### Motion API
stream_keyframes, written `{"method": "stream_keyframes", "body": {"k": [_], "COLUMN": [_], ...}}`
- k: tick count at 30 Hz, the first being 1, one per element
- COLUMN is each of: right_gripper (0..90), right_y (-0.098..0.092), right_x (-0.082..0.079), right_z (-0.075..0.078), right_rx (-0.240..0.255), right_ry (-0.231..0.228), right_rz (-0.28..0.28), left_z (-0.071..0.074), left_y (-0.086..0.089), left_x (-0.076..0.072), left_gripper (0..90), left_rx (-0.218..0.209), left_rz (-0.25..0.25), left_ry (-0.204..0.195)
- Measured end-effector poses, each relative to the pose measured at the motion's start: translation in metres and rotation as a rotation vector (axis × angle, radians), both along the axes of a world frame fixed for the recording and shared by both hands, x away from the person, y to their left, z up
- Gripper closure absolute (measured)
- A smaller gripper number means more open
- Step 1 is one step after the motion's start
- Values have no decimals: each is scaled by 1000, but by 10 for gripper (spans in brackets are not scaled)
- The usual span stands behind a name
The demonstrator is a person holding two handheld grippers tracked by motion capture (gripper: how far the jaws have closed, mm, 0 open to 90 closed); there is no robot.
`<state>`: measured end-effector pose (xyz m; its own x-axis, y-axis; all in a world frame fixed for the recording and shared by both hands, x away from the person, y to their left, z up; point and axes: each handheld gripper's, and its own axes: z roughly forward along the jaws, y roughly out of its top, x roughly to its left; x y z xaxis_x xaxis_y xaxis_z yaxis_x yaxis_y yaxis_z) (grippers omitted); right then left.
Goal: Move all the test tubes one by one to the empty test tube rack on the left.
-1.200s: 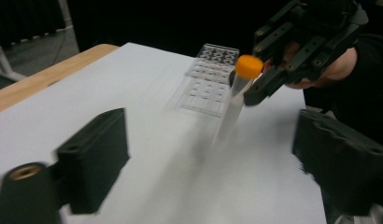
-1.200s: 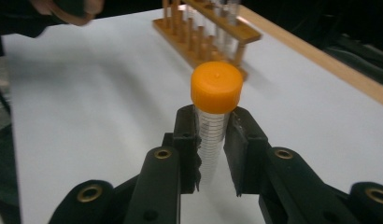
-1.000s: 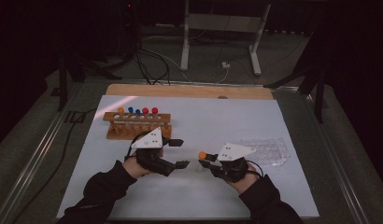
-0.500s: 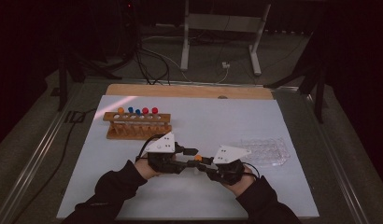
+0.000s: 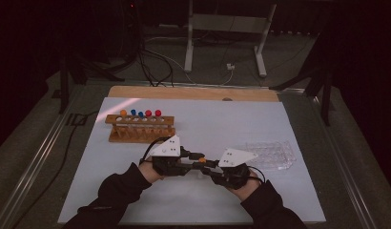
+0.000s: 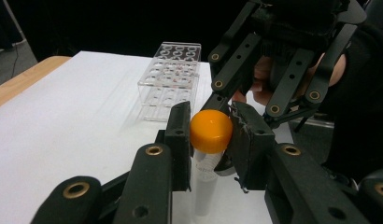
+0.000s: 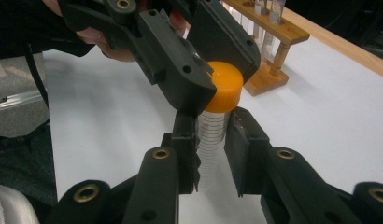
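Since a second ago: left tongs (image 5: pixel 196 156) brought in from beside the wooden test-tube rack (image 5: pixel 141 129) to meet the right tongs (image 5: pixel 209 164) over the near middle of the white table (image 5: pixel 279 124); left jaws just closed from a wide spread. Now pinching the round orange screw cap (image 6: pixel 211 131) from both sides, pads pressed against its rim as seen in the left gripper view. Right tongs clamped on the clear graduated plastic tube (image 7: pixel 212 135) just under that cap, jaws tight on its body in the right gripper view. Tube held upright between the two grippers, above the table, well apart from the wooden rack with its coloured-capped tubes at the far left and from the clear plastic well tray (image 5: pixel 272 153) at the right.

Step in hand, by the look of it: uncapping, with one grip steadying the tube and the other taking the cap. Cap still seated on the tube, no gap visible under it.

Next move likely calls for a twist of the left wrist about the tube's axis while keeping the right grip firm and still, then a straight lift once the thread lets go. Risk worth noting: smooth cap slipping between the pads, or tube turning along with it if the lower grip gives.
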<state>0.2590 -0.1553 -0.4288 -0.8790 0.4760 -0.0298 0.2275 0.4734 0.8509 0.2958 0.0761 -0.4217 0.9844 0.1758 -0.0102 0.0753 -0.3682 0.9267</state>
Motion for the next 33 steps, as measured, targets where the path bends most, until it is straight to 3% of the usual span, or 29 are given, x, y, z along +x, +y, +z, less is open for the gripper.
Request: {"method": "stream_keyframes", "body": {"k": [9,14,16,19,22,25,33], "right_gripper": [316,113,39,23,5,0,0], "right_y": [-17,-29,-31,-32,-34,-34,-33], "right_x": [-1,0,-1,0,1,1,0], "right_z": [7,11,10,9,7,8,9], "right_rx": [85,121,110,95,147,150,148], "right_ry": [-28,-32,-37,-48,-32,-38,-65], "right_rz": [-66,-105,-104,-114,-123,-140,-145], "left_z": [15,31,39,51,61,70,79], "left_y": [23,47,59,77,96,116,168], "left_x": [5,10,14,18,22,27,45], "left_gripper": [715,716,716,716,716,716,717], "left_rx": [-11,-34,-48,-64,-70,-80,-98], "left_rz": [82,155,198,256,322,393,596], "left_ry": [-21,-41,-53,-73,-90,-100,-107]}}
